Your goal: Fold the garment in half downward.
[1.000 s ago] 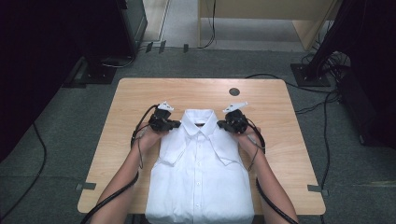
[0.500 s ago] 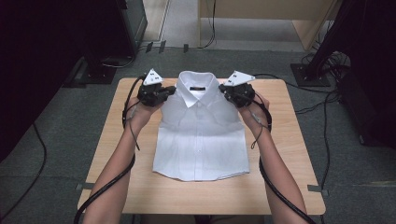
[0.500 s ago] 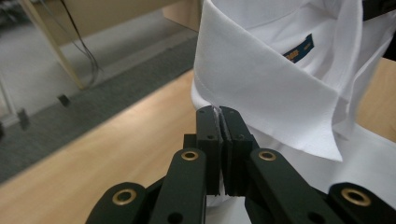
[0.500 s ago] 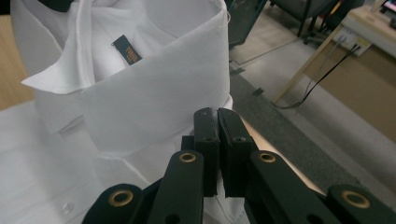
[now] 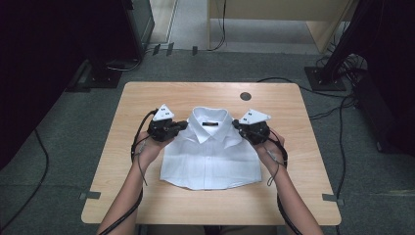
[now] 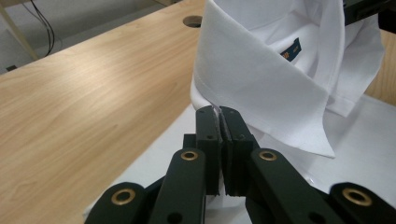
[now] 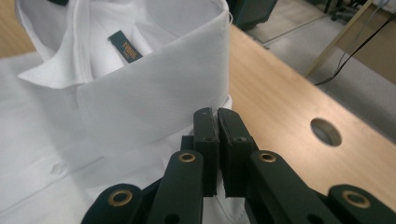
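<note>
A folded white shirt [image 5: 210, 159] lies on the wooden table [image 5: 147, 98], its collar [image 5: 210, 120] at the far end. My left gripper [image 5: 182, 125] is shut on the shirt's left shoulder beside the collar. Thin white cloth is pinched between its black jaws [image 6: 219, 114]. My right gripper [image 5: 238, 125] is shut on the right shoulder, also with cloth between its jaws [image 7: 217, 114]. The collar [image 6: 261, 70] stands raised off the table, and a dark label [image 7: 125, 46] shows inside it.
A round cable hole [image 5: 245, 96] sits in the table's far edge, right of centre. Bare wood [image 5: 303, 147] surrounds the shirt on all sides. Cables [image 5: 337, 122] trail on the grey floor, and dark equipment [image 5: 58, 44] stands at the far left.
The shirt hung over the near edge, then was carried far up the table. Now both grippers have drawn the collar end back toward the person, and the shirt looks shorter.
</note>
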